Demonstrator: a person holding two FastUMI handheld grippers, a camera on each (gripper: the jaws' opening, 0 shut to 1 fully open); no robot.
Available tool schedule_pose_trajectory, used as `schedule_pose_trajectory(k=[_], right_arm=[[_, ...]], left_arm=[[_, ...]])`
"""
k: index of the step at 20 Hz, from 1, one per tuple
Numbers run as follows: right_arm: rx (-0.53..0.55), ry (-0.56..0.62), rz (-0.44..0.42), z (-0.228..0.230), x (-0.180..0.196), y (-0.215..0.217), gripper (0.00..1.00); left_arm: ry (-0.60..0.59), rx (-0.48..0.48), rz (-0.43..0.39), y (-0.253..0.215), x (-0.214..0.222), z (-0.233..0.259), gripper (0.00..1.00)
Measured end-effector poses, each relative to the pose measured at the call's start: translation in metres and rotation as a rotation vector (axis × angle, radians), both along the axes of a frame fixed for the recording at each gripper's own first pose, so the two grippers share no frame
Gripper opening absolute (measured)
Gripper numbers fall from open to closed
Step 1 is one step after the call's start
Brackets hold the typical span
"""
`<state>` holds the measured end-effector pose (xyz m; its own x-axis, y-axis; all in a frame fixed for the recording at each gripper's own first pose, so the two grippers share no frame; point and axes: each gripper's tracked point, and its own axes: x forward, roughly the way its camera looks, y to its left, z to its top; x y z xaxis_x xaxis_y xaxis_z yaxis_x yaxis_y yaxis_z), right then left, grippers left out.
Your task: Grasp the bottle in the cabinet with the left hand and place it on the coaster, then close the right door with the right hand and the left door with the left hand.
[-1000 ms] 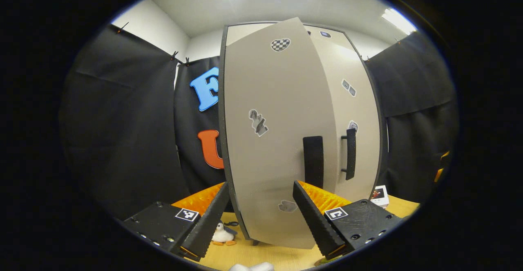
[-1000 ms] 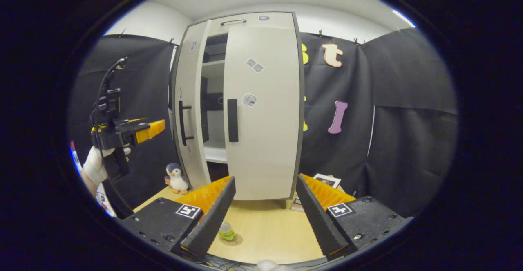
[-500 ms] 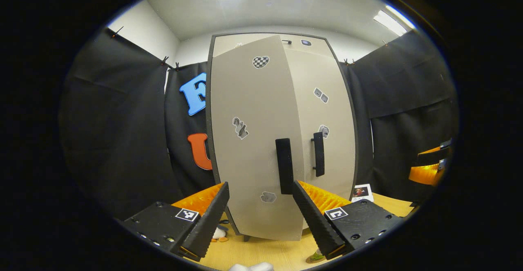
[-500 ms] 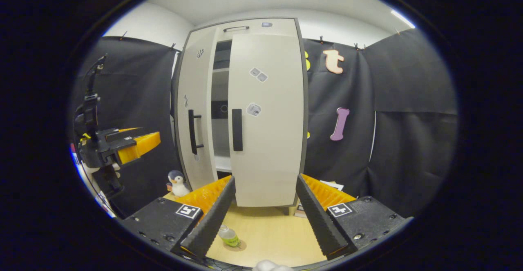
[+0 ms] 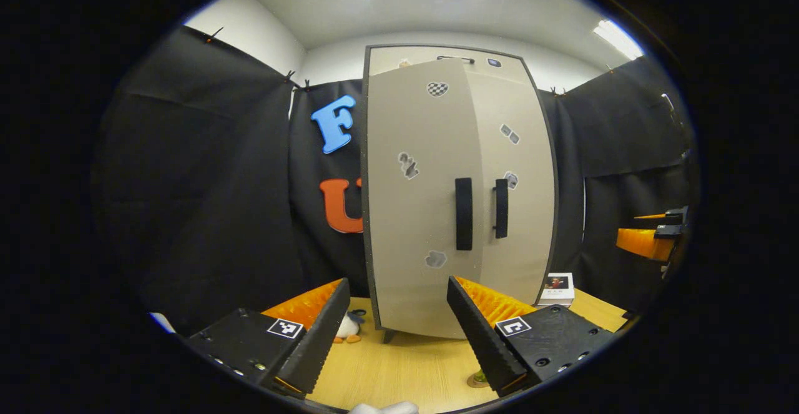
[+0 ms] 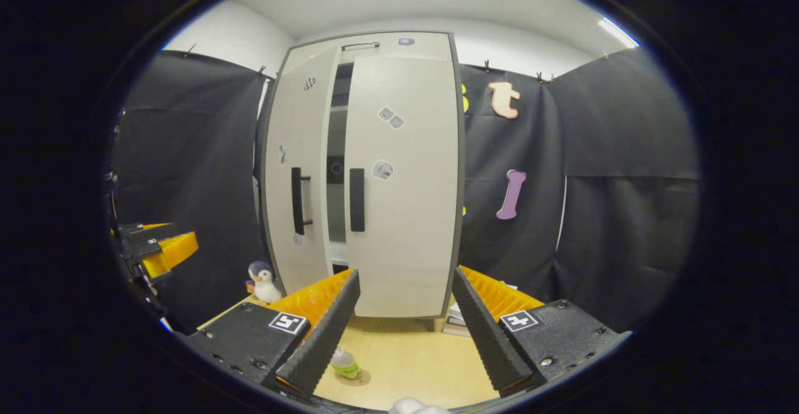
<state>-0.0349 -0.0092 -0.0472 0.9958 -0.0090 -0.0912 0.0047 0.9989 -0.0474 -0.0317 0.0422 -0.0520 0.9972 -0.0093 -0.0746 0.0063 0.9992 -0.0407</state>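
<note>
On the cabinet doors [image 6: 399, 183], unreadable stickers [image 6: 382, 170].

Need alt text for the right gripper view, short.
A pale cabinet stands on a wooden table, right door shut, left door slightly ajar. The open right tool frames a bottle on a coaster; a toy penguin sits left.

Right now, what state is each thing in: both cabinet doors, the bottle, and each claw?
Left door: slightly ajar, a dark gap beside the right door.
Right door: closed against the cabinet frame.
Bottle: upright on the coaster, on the table.
Left claw: open, holding nothing, away from the doors.
Right claw: open, holding nothing.
Penguin toy: standing on the table by the left door.
</note>
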Motion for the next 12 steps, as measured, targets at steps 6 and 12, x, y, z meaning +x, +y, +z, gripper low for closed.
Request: schedule_pose_trajectory(k=[6,12], right_arm=[[0.0,0.009,-0.003,-0.003,-0.001,0.006,0.98],[0.003,0.025,0.012,-0.011,-0.006,0.015,0.94]], left_arm=[[0.048,0.0,0.036,0.015,-0.004,-0.014,0.96],[0.027,0.005,-0.011,-0.002,-0.003,-0.004,0.96]])
